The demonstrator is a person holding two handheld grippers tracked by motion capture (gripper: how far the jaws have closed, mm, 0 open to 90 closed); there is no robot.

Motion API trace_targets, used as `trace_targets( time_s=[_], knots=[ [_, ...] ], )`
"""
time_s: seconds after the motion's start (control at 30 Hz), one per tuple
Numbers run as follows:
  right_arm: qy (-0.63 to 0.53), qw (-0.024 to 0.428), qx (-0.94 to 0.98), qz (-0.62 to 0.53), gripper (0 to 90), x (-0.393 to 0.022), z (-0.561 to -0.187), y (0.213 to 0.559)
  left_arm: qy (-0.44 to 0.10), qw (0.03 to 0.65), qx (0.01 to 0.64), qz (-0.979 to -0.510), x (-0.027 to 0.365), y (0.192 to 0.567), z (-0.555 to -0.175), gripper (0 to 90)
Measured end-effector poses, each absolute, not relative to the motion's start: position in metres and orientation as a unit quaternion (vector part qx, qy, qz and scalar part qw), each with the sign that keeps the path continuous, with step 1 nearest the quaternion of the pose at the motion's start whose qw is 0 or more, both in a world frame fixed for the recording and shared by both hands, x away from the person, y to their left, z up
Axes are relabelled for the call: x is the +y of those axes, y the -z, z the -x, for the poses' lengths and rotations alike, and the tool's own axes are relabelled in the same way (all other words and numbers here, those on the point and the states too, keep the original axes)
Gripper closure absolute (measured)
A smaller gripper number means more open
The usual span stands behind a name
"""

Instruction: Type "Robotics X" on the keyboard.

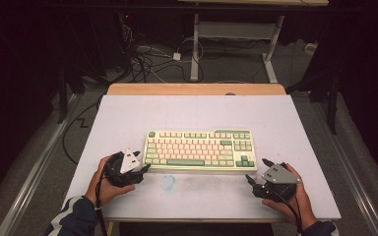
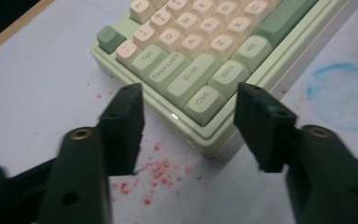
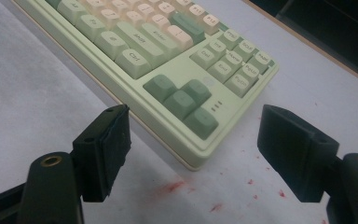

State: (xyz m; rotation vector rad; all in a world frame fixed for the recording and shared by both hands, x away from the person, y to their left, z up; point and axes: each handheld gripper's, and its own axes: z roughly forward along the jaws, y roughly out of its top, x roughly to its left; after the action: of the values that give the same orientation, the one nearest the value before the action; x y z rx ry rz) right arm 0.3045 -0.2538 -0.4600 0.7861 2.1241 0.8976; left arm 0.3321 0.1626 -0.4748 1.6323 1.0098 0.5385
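A pale green keyboard (image 1: pixel 199 150) with cream and green keys lies in the middle of the white table top (image 1: pixel 128 118). My left gripper (image 1: pixel 142 166) is at its front left corner. In the left gripper view the keyboard's Ctrl corner (image 2: pixel 203 100) sits between the jaws of my left gripper (image 2: pixel 191 100), which stand apart and do not touch it. My right gripper (image 1: pixel 257 169) is at the front right corner. In the right gripper view, my right gripper (image 3: pixel 196 121) is wide open around the arrow-key corner (image 3: pixel 186 107), with gaps on both sides.
A blue smudge (image 1: pixel 168 182) marks the table in front of the keyboard, and red specks (image 2: pixel 161 170) lie near its corners. A wooden strip (image 1: pixel 197 89) edges the table's far side. Beyond it are floor cables (image 1: pixel 147 59) and another table's legs (image 1: pixel 195 49).
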Motion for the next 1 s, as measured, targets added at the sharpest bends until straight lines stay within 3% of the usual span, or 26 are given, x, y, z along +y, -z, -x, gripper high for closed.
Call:
trace_targets(
  time_s=[0.13, 0.3, 1.0],
  knots=[
    [-0.346, 0.346, 0.818, -0.303, 26.8, -0.254, -0.305, 0.460, -0.210, 0.549, 0.427, -0.687, 0.161, 0.468, -0.333, 75.6],
    [-0.345, 0.345, 0.819, -0.301, 26.8, -0.253, -0.304, 0.460, -0.195, 0.549, 0.418, -0.697, 0.156, 0.466, -0.333, 86.9],
    [-0.340, 0.340, 0.825, -0.297, 26.8, -0.250, -0.306, 0.463, -0.168, 0.540, 0.372, -0.736, 0.088, 0.460, -0.350, 87.3]
  ],
)
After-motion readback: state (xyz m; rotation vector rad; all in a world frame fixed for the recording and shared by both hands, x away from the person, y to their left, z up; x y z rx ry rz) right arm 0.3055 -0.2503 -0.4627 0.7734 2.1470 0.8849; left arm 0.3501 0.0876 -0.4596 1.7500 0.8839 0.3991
